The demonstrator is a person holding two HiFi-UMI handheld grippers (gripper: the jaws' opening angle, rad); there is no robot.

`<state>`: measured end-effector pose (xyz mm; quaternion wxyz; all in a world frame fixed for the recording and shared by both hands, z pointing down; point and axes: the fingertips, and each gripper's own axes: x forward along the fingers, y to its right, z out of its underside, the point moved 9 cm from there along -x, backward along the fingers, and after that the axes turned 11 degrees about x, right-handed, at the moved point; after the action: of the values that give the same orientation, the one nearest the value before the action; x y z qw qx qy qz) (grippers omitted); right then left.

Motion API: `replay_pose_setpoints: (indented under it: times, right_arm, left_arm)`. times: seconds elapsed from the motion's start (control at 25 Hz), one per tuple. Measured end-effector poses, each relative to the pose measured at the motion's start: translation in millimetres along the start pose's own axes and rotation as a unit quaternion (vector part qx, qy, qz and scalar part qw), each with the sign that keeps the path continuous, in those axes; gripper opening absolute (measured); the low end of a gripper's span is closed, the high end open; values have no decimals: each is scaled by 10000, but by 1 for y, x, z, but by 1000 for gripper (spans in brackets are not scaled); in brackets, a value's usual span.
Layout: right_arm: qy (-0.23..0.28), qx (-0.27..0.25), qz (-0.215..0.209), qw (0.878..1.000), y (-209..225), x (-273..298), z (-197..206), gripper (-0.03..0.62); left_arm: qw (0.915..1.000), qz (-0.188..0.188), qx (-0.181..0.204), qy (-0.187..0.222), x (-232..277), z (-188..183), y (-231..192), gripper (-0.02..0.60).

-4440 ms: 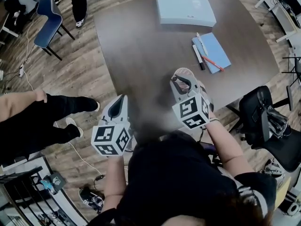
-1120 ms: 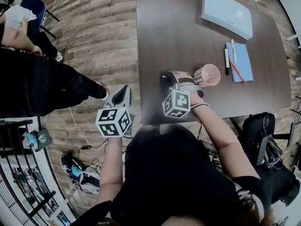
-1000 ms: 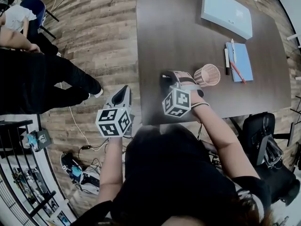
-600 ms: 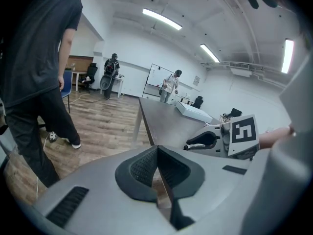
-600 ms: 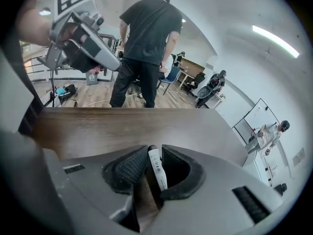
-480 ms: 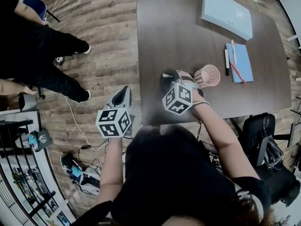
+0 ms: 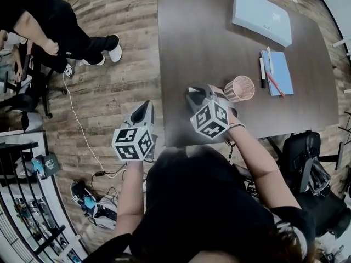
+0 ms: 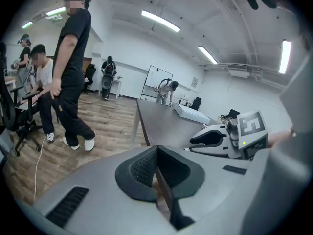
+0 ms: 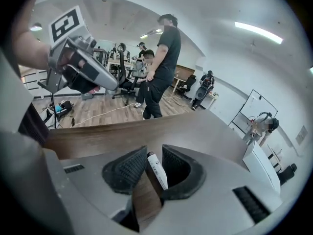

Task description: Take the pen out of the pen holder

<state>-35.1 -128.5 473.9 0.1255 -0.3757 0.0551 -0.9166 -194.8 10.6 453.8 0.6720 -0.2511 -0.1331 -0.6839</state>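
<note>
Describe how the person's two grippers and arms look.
Both the left gripper and right gripper are light grey, beak-shaped shells with dark ribbed pads, each carrying a white cube printed with black square markers. The person wears a black top. The right gripper's jaws have just been opening, a pen between them.

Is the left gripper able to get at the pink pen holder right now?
Probably not directly: the right gripper, its jaws just opening around a white pen, sits between the left gripper and the pen holder.

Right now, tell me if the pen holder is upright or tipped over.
Upright: the pen holder stands on the table, its round mouth facing up.
</note>
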Motion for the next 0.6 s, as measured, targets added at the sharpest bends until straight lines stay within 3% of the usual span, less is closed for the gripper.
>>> replay_pose_setpoints:
  times: [0.32,0.6]
  right_arm:
    - [497,1104,67,9926,14,-46,-1,82]
    - [941,2550,43,9623,30,-80,2,57]
  left_arm:
    - [9998,90,100,173,0,-13,6,23]
    - [9991,201,200,319,0,-25,16,23]
